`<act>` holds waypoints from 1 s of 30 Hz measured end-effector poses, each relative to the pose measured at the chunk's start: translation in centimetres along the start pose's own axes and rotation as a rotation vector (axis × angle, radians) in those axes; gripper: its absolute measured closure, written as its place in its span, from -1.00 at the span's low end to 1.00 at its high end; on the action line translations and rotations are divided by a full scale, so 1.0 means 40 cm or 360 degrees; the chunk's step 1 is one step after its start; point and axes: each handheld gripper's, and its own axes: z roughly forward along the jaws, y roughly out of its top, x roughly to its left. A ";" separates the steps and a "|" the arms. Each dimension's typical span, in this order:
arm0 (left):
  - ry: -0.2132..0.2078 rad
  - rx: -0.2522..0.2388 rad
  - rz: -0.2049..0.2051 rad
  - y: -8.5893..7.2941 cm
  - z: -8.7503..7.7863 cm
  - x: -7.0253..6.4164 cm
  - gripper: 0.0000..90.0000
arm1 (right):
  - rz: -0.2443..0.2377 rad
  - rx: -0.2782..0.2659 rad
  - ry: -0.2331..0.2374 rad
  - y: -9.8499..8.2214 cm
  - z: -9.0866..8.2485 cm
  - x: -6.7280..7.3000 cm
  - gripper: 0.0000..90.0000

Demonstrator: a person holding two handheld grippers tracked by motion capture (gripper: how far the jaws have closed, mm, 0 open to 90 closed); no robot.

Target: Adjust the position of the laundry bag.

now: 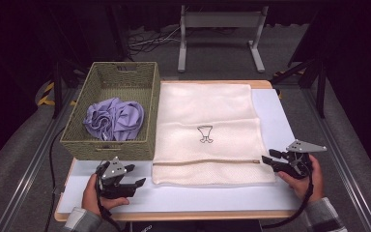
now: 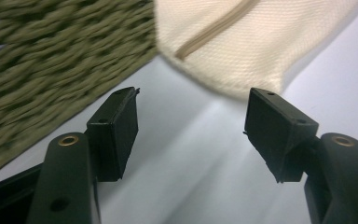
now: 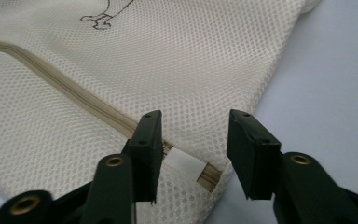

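A cream mesh laundry bag [image 1: 207, 130] lies flat on the white table top, with a small black drawing on it and a zipper [image 1: 207, 161] running along its near side. My right gripper [image 1: 269, 163] is open at the bag's near right corner. In the right gripper view my right gripper [image 3: 193, 140] has its jaws either side of the zipper end with its white tab [image 3: 184, 162]. My left gripper [image 1: 136, 176] is open on the table just left of the bag's near left corner [image 2: 233, 88], with nothing between its fingers [image 2: 116, 126]. A purple garment [image 1: 113, 118] lies crumpled in the woven basket [image 1: 149, 116].
The olive woven basket [image 2: 37, 74] stands at the table's left, close beside the bag and just beyond my left gripper. Bare white table [image 1: 198, 195] runs along the near edge. A grey stand [image 1: 220, 21] and cables are on the floor behind the table.
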 end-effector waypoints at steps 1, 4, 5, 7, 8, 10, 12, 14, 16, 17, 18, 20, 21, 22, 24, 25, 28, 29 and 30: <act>0.0000 0.0000 0.0000 0.000 0.000 0.000 -0.15 | -0.0003 -0.0007 -0.0020 0.000 0.001 0.001 0.28; -0.0018 0.0051 0.0021 0.019 0.029 -0.014 -0.09 | -0.0005 0.0014 -0.0014 -0.001 0.005 0.000 0.39; -0.0032 0.0064 0.0005 0.025 0.042 -0.016 -0.06 | -0.0003 0.0012 -0.0008 -0.002 0.007 0.000 0.40; -0.0033 0.0077 -0.0011 0.032 0.056 -0.017 0.01 | -0.0007 0.0026 -0.0041 -0.002 0.014 0.003 0.38; -0.0044 0.0088 -0.0004 0.038 0.065 -0.017 0.02 | 0.0001 0.0023 -0.0032 -0.002 0.015 0.002 0.38; -0.0033 0.0103 -0.0008 0.045 0.076 -0.021 0.02 | 0.0001 0.0012 -0.0047 -0.001 0.018 0.001 0.38; -0.0046 0.0106 -0.0006 0.047 0.080 -0.021 0.05 | 0.0018 0.0011 -0.0053 -0.002 0.021 -0.005 0.37; -0.0066 0.0110 -0.0006 0.054 0.086 -0.021 0.06 | 0.0030 0.0026 -0.0067 -0.003 0.025 -0.010 0.37; -0.0076 0.0101 -0.0006 0.059 0.090 -0.023 0.15 | 0.0048 0.0028 -0.0060 -0.003 0.029 -0.015 0.36; -0.0075 0.0097 -0.0003 0.063 0.093 -0.025 0.14 | 0.0058 0.0039 -0.0064 -0.004 0.032 -0.016 0.33; -0.0075 0.0097 -0.0003 0.063 0.093 -0.025 0.13 | 0.0064 0.0038 -0.0062 -0.005 0.035 -0.017 0.29; -0.0081 0.0116 0.0028 0.075 0.108 -0.036 0.04 | 0.0079 0.0077 -0.0052 -0.007 0.045 -0.019 0.20; -0.0081 0.0116 0.0028 0.075 0.108 -0.036 0.03 | 0.0079 0.0077 -0.0052 -0.007 0.045 -0.019 0.20; -0.0080 0.0105 0.0037 0.081 0.113 -0.040 0.03 | 0.0075 0.0084 -0.0055 -0.008 0.047 -0.018 0.19; -0.0084 0.0115 0.0047 0.089 0.123 -0.043 0.00 | 0.0082 0.0101 -0.0057 -0.008 0.050 -0.017 0.15; -0.0066 0.0137 0.0067 0.093 0.135 -0.046 0.02 | 0.0090 0.0106 -0.0048 -0.009 0.052 -0.017 0.16; -0.0031 0.0156 0.0125 0.101 0.148 -0.058 0.17 | 0.0096 0.0111 -0.0023 -0.010 0.054 -0.012 0.22; -0.0042 0.0160 0.0146 0.103 0.148 -0.060 0.25 | 0.0093 0.0120 -0.0011 -0.009 0.054 -0.010 0.28; -0.0047 0.0157 0.0154 0.103 0.149 -0.062 0.39 | 0.0089 0.0126 -0.0001 -0.008 0.054 -0.007 0.33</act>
